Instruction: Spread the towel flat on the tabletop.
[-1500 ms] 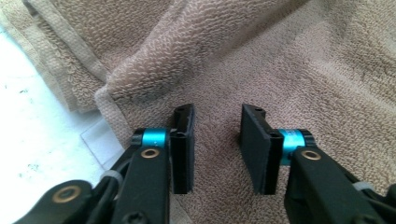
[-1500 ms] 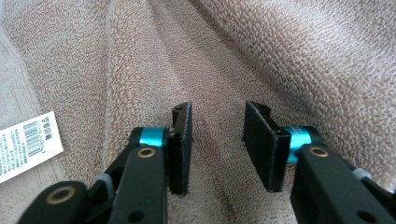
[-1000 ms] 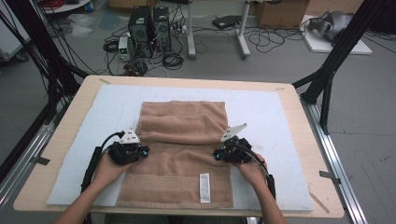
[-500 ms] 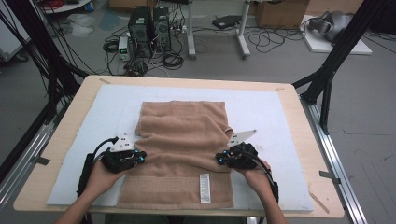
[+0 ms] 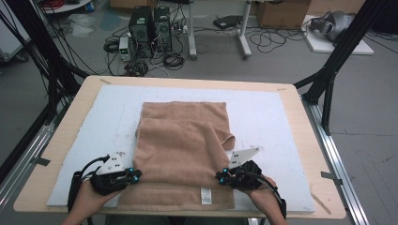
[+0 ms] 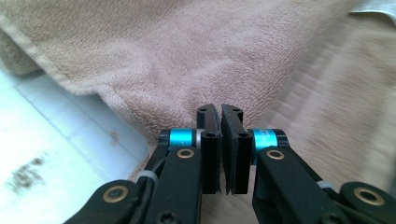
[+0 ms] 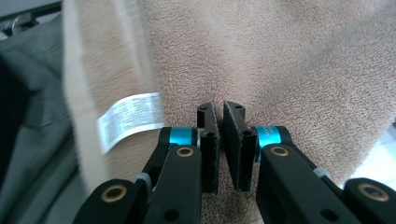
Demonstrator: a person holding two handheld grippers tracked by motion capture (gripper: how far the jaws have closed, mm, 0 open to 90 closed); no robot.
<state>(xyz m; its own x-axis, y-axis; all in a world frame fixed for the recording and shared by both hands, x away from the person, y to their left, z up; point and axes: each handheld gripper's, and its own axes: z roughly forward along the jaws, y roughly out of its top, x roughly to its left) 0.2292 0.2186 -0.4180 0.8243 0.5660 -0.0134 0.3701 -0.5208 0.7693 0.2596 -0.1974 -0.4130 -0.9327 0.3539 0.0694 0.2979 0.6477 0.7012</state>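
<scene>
The left gripper (image 6: pixel 220 116) and right gripper (image 7: pixel 220 114) are each clenching a fold of the tan terry-cloth towel (image 5: pixel 185 145), the pinched cloth hiding between near-closed jaws. The nubby towel is lying doubled at the centre of the pale blue mat (image 5: pixel 267 112), its white care label (image 7: pixel 128 119) at 6 o'clock. Since earlier, both grippers are drawing the fold toward 6 o'clock.

A wooden table (image 5: pixel 302 122) is standing on a grey floor (image 5: pixel 366 117), with a pale blue mat (image 5: pixel 263 112) lying over its top. Black frame legs (image 5: pixel 335 61) are rising at both sides. Behind it, two computer towers (image 5: pixel 150 26) are sitting among tangled cables (image 5: pixel 169 58), and cardboard boxes (image 5: pixel 279 11) are resting farther back.
</scene>
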